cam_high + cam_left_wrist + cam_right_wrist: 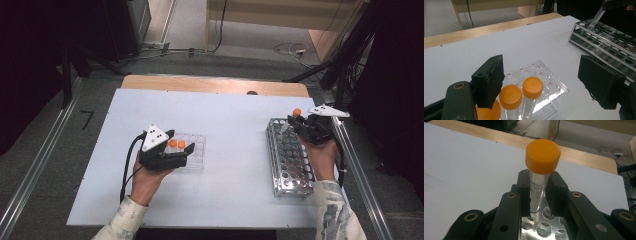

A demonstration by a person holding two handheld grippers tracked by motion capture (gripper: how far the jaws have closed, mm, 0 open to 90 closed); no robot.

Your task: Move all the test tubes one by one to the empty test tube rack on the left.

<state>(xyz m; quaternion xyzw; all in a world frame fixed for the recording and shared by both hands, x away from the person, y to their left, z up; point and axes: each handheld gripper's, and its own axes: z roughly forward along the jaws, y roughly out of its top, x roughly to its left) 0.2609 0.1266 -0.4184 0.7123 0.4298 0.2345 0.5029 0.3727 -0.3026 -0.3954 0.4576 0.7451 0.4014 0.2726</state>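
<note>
Three clear tubes with orange caps stand in a clear well plate at the table's left. My left gripper is open, its jaws on either side of the tubes without touching them. At the table's right, my right gripper is shut on another orange-capped tube. It holds this tube upright, tip at a hole in the far end of the metal rack. In the high view the right gripper is above the rack's far end, the cap showing above it.
The white tabletop lies open between plate and rack. A wooden edge runs along the far side. The rack sits close to the table's right edge, beside a metal rail. Cables lie on the floor beyond.
</note>
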